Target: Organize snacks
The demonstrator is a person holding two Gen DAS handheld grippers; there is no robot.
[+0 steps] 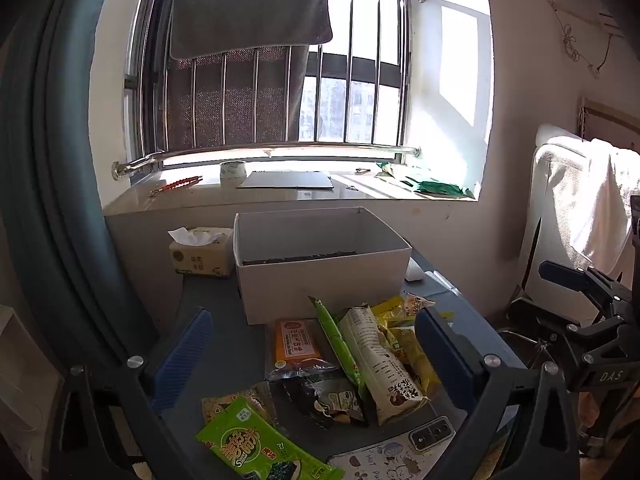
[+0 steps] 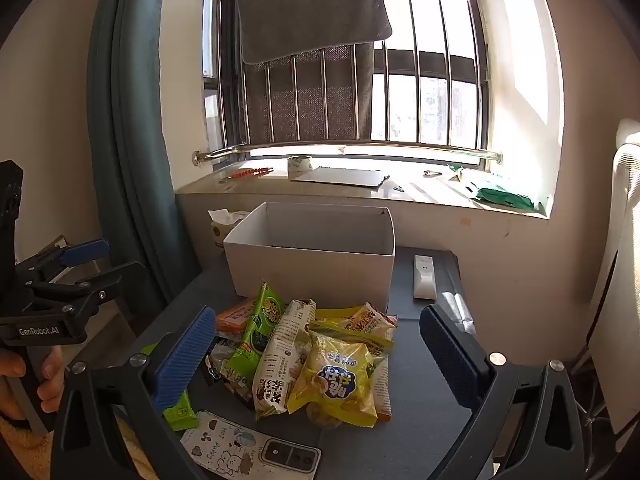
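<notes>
Both grippers, left (image 1: 316, 356) and right (image 2: 316, 354), jaws wide, gripping nothing, above snack packets (image 2: 336, 376) before a seemingly near-empty white box (image 2: 312, 268)

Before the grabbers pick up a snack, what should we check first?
1. Left gripper open: ok.
2. Right gripper open: ok.
3. Both hold nothing: ok.
4. White box open on top, with room: ok; what the dark layer at its bottom is: cannot tell.
5. Snack pile in front of the box, within view of both: ok, but packets overlap.
6. Phone lies close to the snacks, could get bumped: not ok.
</notes>
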